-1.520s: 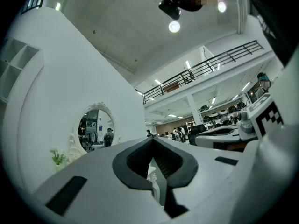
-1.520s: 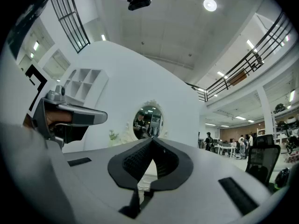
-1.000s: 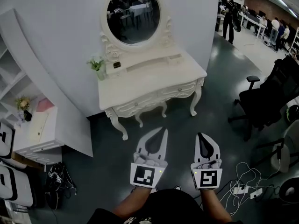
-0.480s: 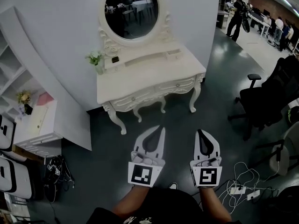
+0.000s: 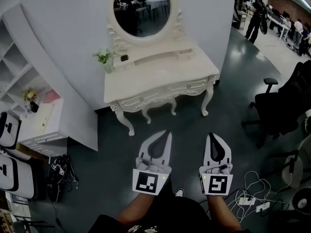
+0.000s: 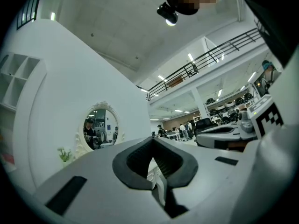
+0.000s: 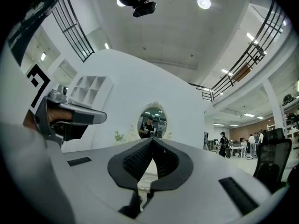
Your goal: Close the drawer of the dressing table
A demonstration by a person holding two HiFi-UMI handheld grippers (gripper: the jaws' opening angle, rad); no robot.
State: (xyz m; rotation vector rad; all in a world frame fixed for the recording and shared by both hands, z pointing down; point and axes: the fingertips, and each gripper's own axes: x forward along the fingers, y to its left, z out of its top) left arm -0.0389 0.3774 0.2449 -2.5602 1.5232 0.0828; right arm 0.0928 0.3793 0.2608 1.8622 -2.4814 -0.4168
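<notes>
White carved dressing table (image 5: 165, 74) stands at the wall; its drawer front (image 5: 187, 87) appears flush, well ahead of both tongs. A small white vase (image 5: 107, 68) holds green sprigs. Left tongs (image 5: 167, 132) and right tongs (image 5: 212, 136) are clenched and empty. The gripper views show mostly the oval mirror (image 7: 152, 121).

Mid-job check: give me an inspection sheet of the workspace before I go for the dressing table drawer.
Surface: dressing table top, with a potted plant and a small dark item at its back left.
Job's things: front drawers; none visibly pulled out from here.
Clutter: white boxy items far left.
Grippers: left gripper and right gripper both shut, empty, short of the table.
Cables: white power strip and leads, floor right; black cable bundle, left.
Surroundings: oval mirror, white shelving, black office chair, people far off.
</notes>
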